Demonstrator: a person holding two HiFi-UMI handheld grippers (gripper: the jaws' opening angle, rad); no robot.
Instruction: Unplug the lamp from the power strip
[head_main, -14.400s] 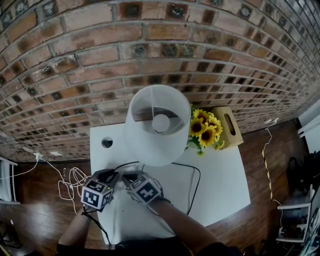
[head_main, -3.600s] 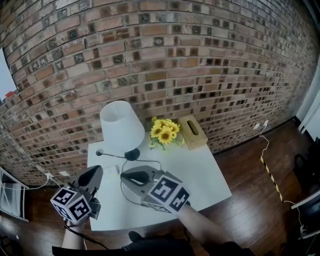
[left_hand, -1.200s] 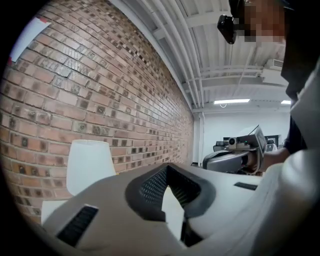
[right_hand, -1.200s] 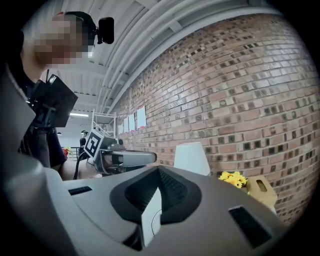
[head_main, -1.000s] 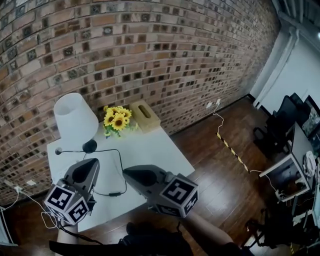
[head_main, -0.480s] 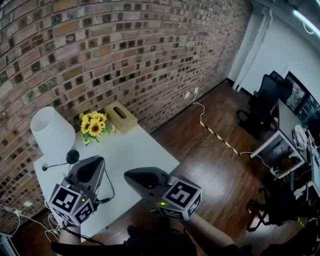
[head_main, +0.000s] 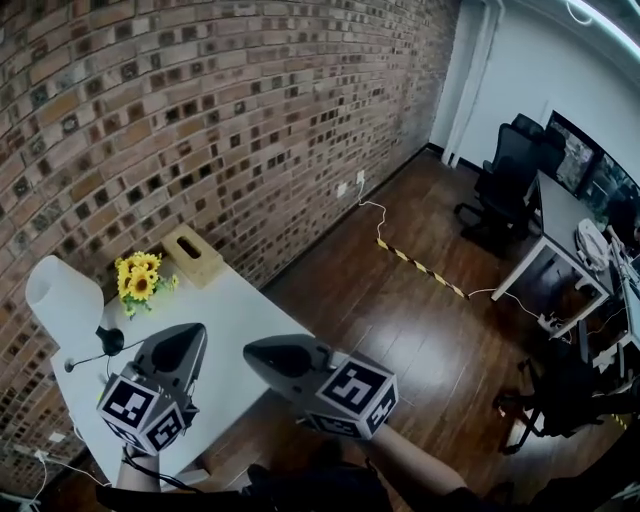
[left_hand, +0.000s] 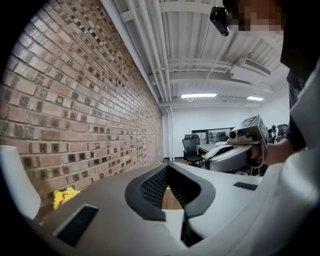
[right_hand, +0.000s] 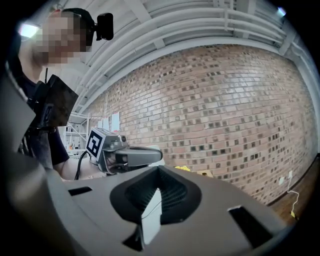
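The white-shaded lamp (head_main: 60, 290) stands on the white table (head_main: 225, 310) at the far left of the head view, its black base (head_main: 108, 340) beside it. No power strip shows, and the lamp's cord is hidden behind my left gripper (head_main: 182, 342). That gripper is raised above the table's near side, shut and empty. My right gripper (head_main: 268, 355) is held up beside it over the table's edge, also shut with nothing in it. The left gripper view has the lampshade (left_hand: 14, 182) at its left edge and the right gripper (left_hand: 235, 150) across from it.
Yellow flowers (head_main: 140, 280) and a wooden tissue box (head_main: 192, 255) sit at the table's back by the brick wall (head_main: 200, 120). White cables (head_main: 35, 455) lie on the wood floor at lower left. Office chairs and a desk (head_main: 560, 200) stand far right.
The head view has swung to the right, so the table and lamp have slid to the lower left and more floor and office show. Both grippers stay raised and shut.
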